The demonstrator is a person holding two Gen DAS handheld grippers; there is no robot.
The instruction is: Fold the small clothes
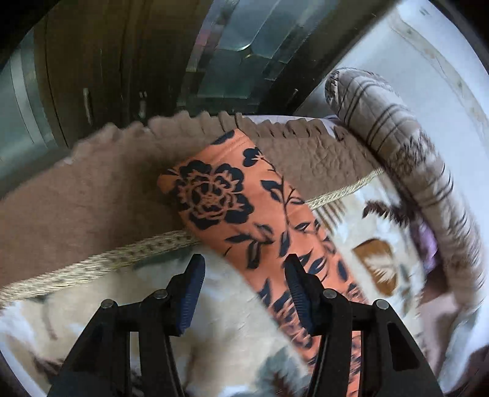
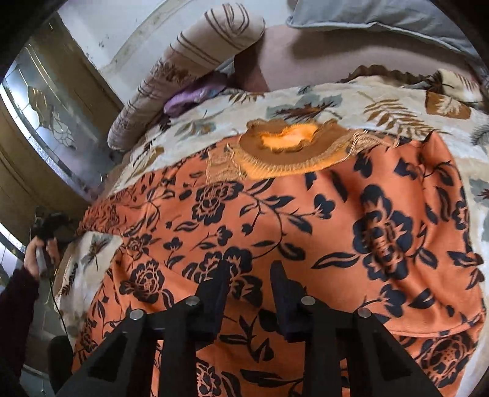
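An orange top with dark flowers (image 2: 305,229) lies spread flat on a cream leaf-print blanket (image 2: 305,100), its brown knitted collar (image 2: 284,149) at the far side. My right gripper (image 2: 252,268) hovers over the middle of the top. Its jaws stand a little apart and the cloth under the gap looks flat, with nothing pinched. In the left wrist view one sleeve of the top (image 1: 244,195) runs diagonally across the blanket (image 1: 232,305). My left gripper (image 1: 244,268) stands open beside the sleeve, which passes under its right finger; nothing is between the blue pads (image 1: 192,293).
A fleecy brown blanket (image 1: 76,207) with a braided edge lies past the sleeve. A striped bolster (image 1: 397,131) (image 2: 189,76), a grey pillow (image 2: 382,15) and a purple cloth (image 2: 189,94) sit at the bed's head. A wardrobe (image 1: 91,76) stands beside the bed. A hand (image 2: 39,253) shows far left.
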